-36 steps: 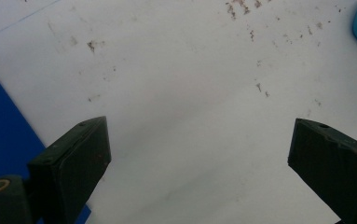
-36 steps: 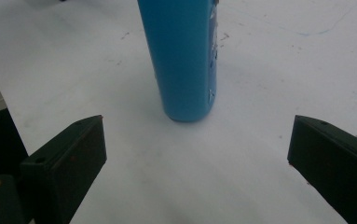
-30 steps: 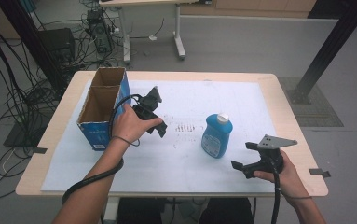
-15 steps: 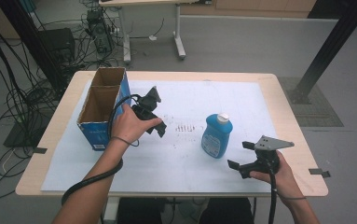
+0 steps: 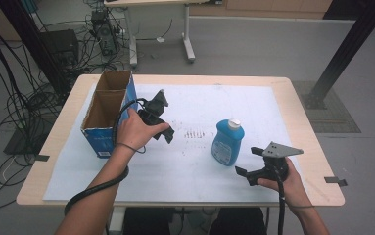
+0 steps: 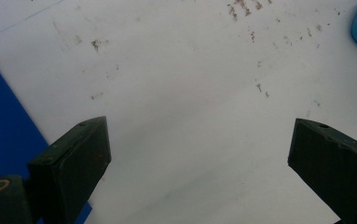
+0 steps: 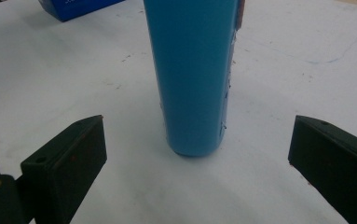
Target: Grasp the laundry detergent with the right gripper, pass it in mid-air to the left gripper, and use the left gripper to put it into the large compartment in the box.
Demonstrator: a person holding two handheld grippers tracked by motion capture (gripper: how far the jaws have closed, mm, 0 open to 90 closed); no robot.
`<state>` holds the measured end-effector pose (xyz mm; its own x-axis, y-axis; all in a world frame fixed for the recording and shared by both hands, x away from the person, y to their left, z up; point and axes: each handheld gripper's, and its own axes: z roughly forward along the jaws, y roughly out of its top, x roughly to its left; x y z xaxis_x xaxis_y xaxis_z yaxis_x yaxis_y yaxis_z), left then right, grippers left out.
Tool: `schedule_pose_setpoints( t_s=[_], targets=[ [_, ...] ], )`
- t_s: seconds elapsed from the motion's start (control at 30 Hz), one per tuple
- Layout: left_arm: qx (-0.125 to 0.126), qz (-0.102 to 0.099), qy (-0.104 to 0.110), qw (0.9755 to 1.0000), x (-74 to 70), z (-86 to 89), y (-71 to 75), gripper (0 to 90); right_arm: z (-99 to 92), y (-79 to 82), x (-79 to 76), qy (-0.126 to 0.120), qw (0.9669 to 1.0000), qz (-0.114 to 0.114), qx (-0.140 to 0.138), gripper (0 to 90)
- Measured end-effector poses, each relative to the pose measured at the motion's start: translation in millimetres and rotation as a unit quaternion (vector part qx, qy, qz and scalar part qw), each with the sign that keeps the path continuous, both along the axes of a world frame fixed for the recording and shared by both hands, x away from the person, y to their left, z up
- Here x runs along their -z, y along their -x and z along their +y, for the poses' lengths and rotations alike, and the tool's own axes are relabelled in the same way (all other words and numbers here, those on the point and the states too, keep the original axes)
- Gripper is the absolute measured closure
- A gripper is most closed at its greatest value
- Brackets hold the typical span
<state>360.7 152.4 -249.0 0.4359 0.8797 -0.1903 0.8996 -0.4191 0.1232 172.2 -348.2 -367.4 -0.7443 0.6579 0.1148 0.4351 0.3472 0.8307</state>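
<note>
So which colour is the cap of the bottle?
White, on a blue bottle; the cap shows best in the high view.

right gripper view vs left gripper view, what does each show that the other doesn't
Right gripper view alone: the blue bottle standing upright on the sheet, centred ahead of the open right gripper, with a blue box corner at top left. Left gripper view alone: a scatter of brown specks ahead of the open left gripper, and the blue box wall close at left. Both: the white sheet and spread black fingers.
</note>
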Motion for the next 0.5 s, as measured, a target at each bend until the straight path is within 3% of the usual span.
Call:
schedule_pose_setpoints(
  t_s=[0.5],
  targets=[
    [0.000, -0.001, -0.001, 1.0000, -1.7, 2.8, 0.2, 6.2, 8.4, -3.2, 7.5, -0.009, 0.9999, -0.009, 0.001, 4.0]
  ],
)
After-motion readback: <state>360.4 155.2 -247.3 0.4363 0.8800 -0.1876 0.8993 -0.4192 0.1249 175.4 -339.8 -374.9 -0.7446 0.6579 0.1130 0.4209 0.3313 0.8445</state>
